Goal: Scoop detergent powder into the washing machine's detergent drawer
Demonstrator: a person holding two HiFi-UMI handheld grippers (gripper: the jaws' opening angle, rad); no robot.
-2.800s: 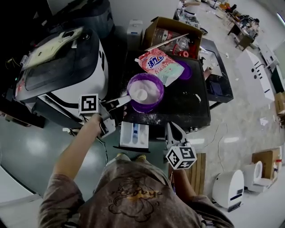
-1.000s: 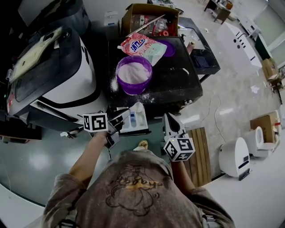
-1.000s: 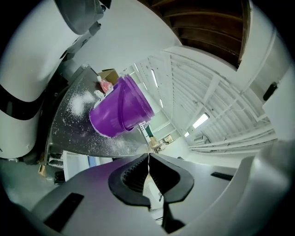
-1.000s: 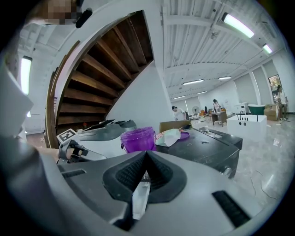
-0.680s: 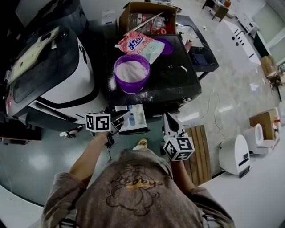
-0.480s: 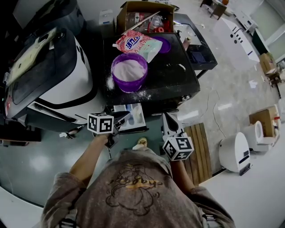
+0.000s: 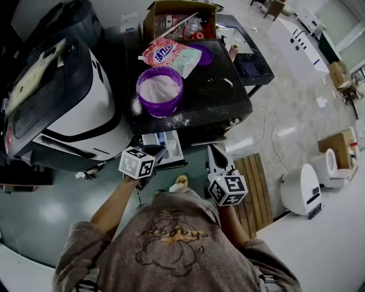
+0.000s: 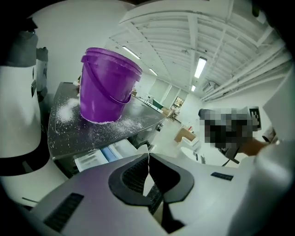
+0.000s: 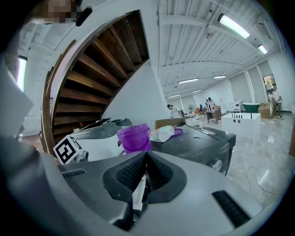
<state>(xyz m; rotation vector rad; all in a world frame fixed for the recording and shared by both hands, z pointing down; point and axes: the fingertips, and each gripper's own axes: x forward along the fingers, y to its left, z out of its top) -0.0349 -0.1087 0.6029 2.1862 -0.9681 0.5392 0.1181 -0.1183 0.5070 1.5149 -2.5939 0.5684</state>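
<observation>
A purple bucket [image 7: 159, 91] [image 8: 108, 87] [image 9: 133, 137] of white powder stands on the black washing machine's top [image 7: 217, 102], with a pink detergent bag [image 7: 171, 54] behind it. The white detergent drawer [image 7: 155, 138] [image 8: 99, 156] is pulled out below the front edge. My left gripper [image 7: 155, 159] [image 8: 148, 154] is rolled over at the drawer, jaws shut on the handle of a white scoop [image 7: 171, 147] whose bowl is over the drawer. Only a thin white edge shows between its pads in the left gripper view. My right gripper [image 7: 214, 151] [image 9: 146, 154] hangs shut and empty, right of the drawer.
Spilled powder [image 7: 178, 120] dusts the machine top near the bucket. A large white-and-black machine [image 7: 68, 102] stands close on the left. A cardboard box [image 7: 177, 17] and purple lid [image 7: 204, 54] sit at the back. A wooden pallet [image 7: 251, 182] lies on the floor at right.
The left gripper carried the scoop from the bucket down to the open drawer, then rolled so its marker cube tilts. The right gripper stayed where it was.
</observation>
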